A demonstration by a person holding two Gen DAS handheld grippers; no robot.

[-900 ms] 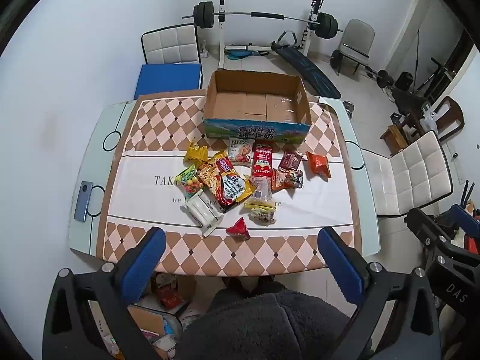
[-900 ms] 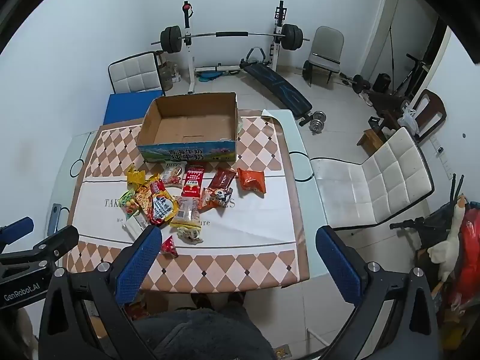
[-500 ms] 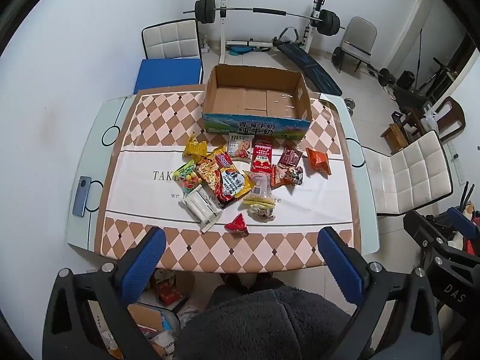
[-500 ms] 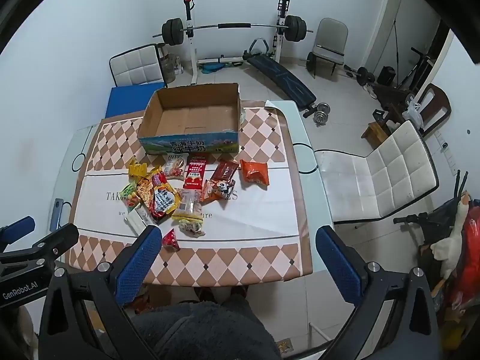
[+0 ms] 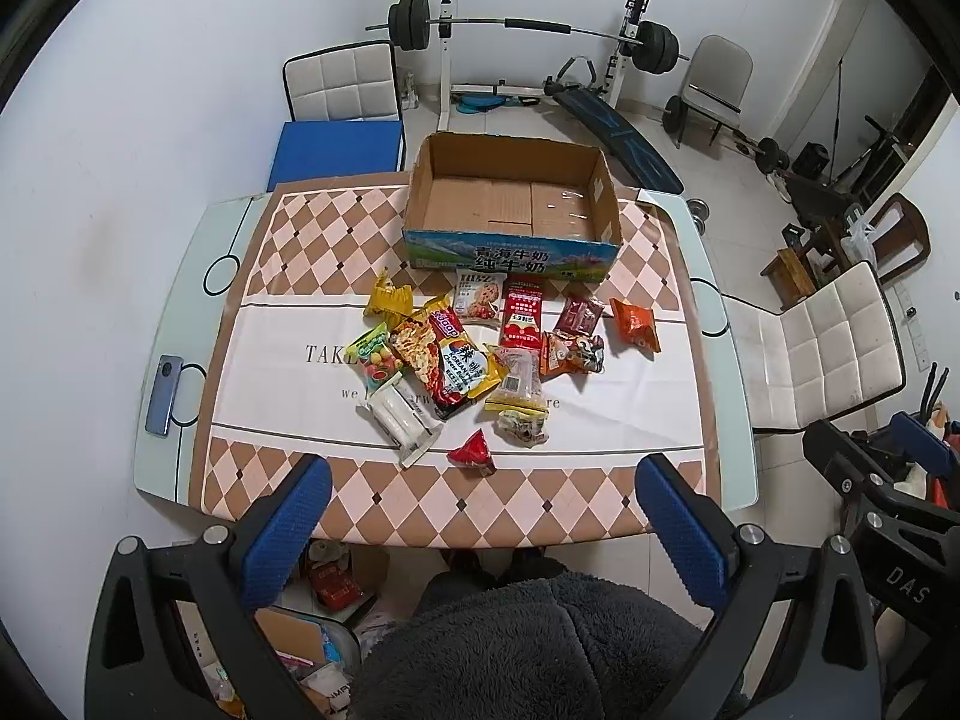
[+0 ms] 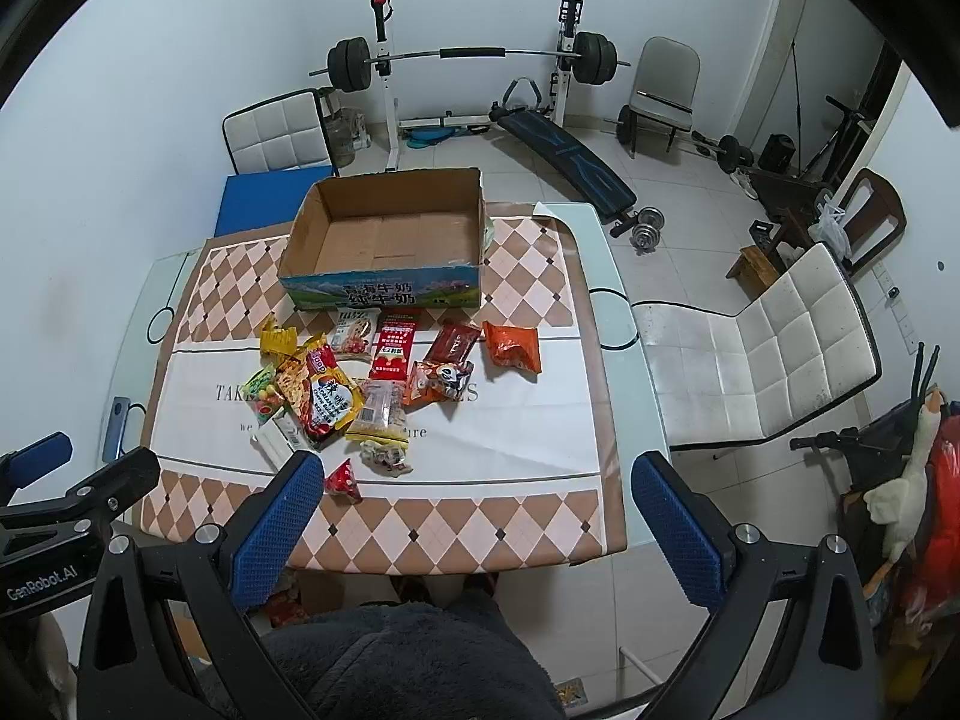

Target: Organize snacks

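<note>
Several snack packets lie in a loose pile (image 5: 480, 354) (image 6: 384, 384) in the middle of a table with a diamond-patterned cloth. An empty cardboard box (image 5: 510, 210) (image 6: 384, 240) stands at the far side, just behind the pile. A small red triangular packet (image 5: 474, 453) (image 6: 343, 481) lies nearest me. An orange packet (image 5: 635, 324) (image 6: 511, 347) sits at the pile's right end. My left gripper (image 5: 483, 534) hangs high above the near table edge, open and empty. My right gripper (image 6: 480, 531) is likewise open and empty, high over the table's near right part.
A phone (image 5: 163, 387) lies on the table's left glass edge. White chairs stand at the right (image 5: 828, 354) and behind the table (image 5: 342, 84). A barbell rack (image 5: 528, 30) and weights fill the far floor. A person's fleece-clad lap (image 5: 528, 648) is below me.
Both views have drifted slightly, the table sitting a little higher and farther in frame. Nothing on the table moved and both grippers stayed open.
</note>
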